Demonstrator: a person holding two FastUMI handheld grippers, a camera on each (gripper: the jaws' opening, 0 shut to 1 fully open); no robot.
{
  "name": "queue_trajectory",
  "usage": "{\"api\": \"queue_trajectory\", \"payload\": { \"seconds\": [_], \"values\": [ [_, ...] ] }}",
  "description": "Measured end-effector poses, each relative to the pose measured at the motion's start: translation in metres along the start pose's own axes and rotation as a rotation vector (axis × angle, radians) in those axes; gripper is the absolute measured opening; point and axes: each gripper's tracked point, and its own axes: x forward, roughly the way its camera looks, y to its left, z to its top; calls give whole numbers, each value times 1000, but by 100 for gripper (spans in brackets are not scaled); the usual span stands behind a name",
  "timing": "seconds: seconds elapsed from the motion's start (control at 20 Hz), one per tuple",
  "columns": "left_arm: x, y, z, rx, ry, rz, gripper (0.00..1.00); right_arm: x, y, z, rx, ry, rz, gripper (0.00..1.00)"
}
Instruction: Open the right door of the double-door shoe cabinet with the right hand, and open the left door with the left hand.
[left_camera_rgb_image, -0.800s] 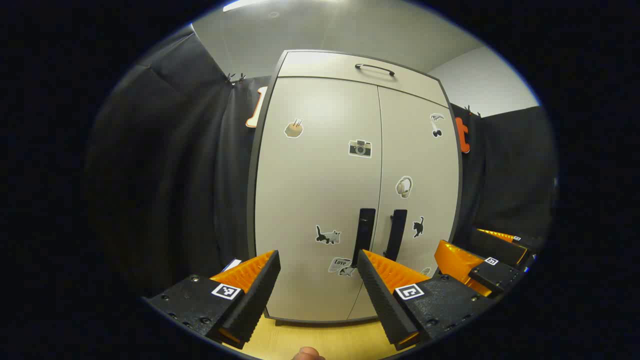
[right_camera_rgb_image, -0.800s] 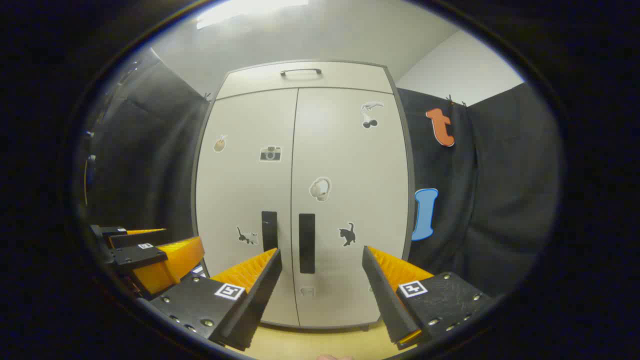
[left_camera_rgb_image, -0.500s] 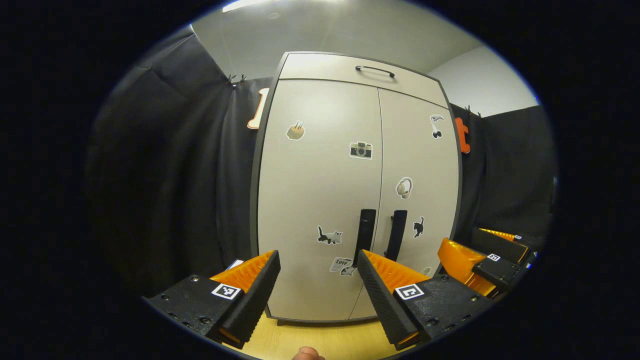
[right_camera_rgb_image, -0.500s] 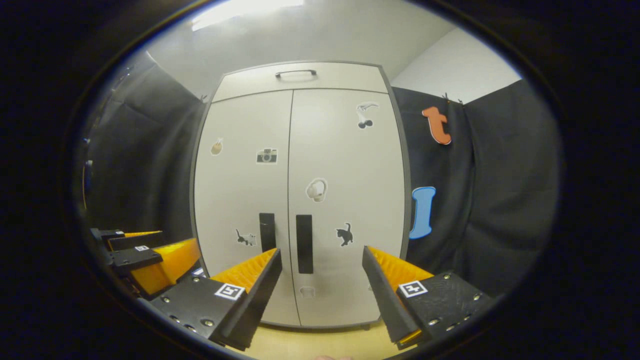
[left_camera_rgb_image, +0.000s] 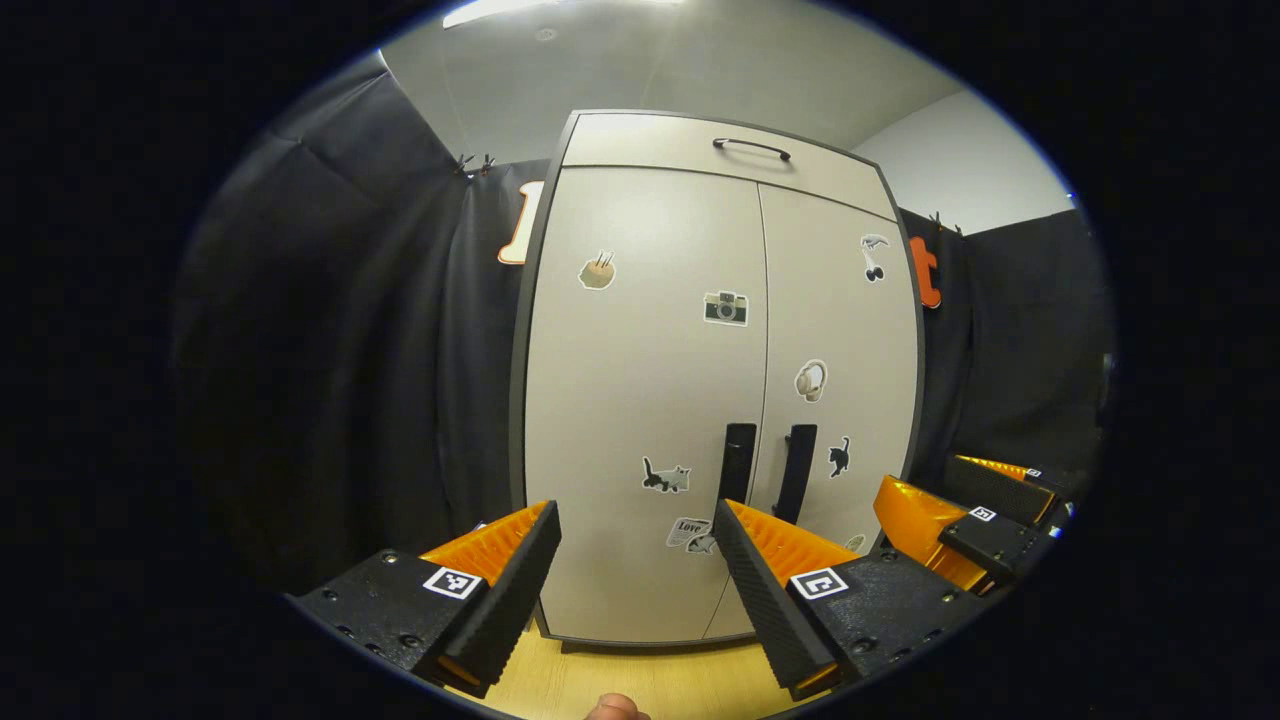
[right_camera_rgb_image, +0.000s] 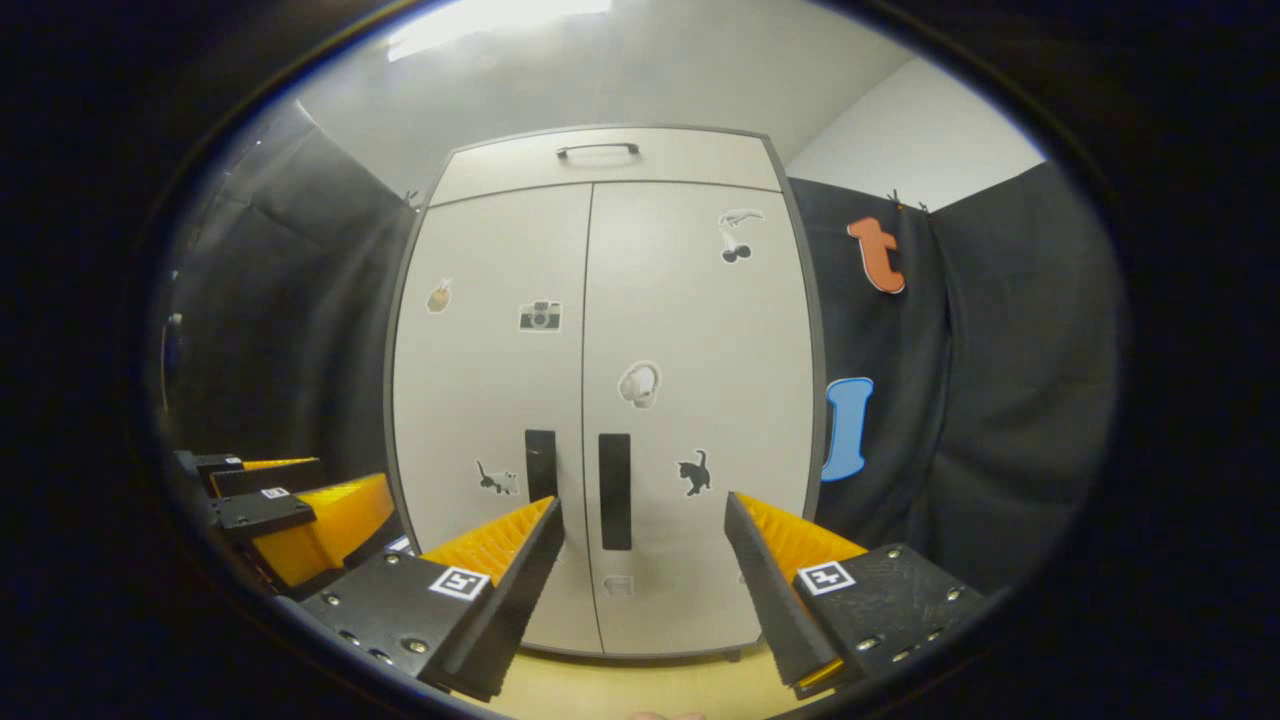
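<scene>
A pale grey double-door shoe cabinet (left_camera_rgb_image: 640, 400) (right_camera_rgb_image: 490, 400) stands ahead with both doors closed and small stickers on them. Each door has a dark vertical handle near the middle seam: left handle (left_camera_rgb_image: 736, 463) (right_camera_rgb_image: 540, 463), right handle (left_camera_rgb_image: 797, 472) (right_camera_rgb_image: 614, 490). My left gripper (left_camera_rgb_image: 636, 515) is open, short of the left door with nothing between its fingers. My right gripper (right_camera_rgb_image: 643, 508) is open too, facing the right handle from a distance. The right gripper (left_camera_rgb_image: 960, 515) also appears at the lower right of the left gripper view, and the left gripper (right_camera_rgb_image: 290, 500) at the lower left of the right gripper view.
A top drawer with a thin bar handle (left_camera_rgb_image: 751, 146) (right_camera_rgb_image: 598, 150) sits above the doors. Black cloth walls (left_camera_rgb_image: 350, 350) (right_camera_rgb_image: 980, 380) flank the cabinet. Light wood floor (left_camera_rgb_image: 640, 675) (right_camera_rgb_image: 640, 685) lies at the cabinet's foot. A fingertip (left_camera_rgb_image: 612, 708) peeks in at the bottom edge.
The cabinet has drifted slightly down and to the right in the left gripper view. Both grippers stay open; both doors stay closed.
</scene>
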Motion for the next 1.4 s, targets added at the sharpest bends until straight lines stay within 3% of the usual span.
{"api": "queue_trajectory", "payload": {
  "seconds": [0.45, 0.65, 0.7, 0.85, 0.9, 1.05, 1.25, 1.4],
  "values": [
    [-1, 26, -6, 24, 17, 44, 96, 48, 24, -7, -5, 24, 46, 96],
    [-3, 43, -5, 30, 7, 66, 96, 83, 24, -11, -43, 23, 11, 95],
    [-3, 49, -3, 37, 5, 80, 96, 92, 25, -12, -46, 26, 8, 84],
    [-3, 62, -3, 47, 1, 104, 96, 114, 23, -21, -40, 50, -8, 82],
    [-2, 64, -3, 43, 1, 107, 96, 121, 21, -23, -41, 50, -18, 65],
    [-3, 71, -5, 39, 1, 120, 96, 139, 23, -29, -42, 73, -14, 66],
    [-5, 82, -9, 45, 10, 153, 96, 140, 27, -29, -75, 50, -7, 57],
    [-8, 84, -15, 13, 25, 161, 96, 139, 33, -33, -86, 60, 16, 57]
  ]
}}
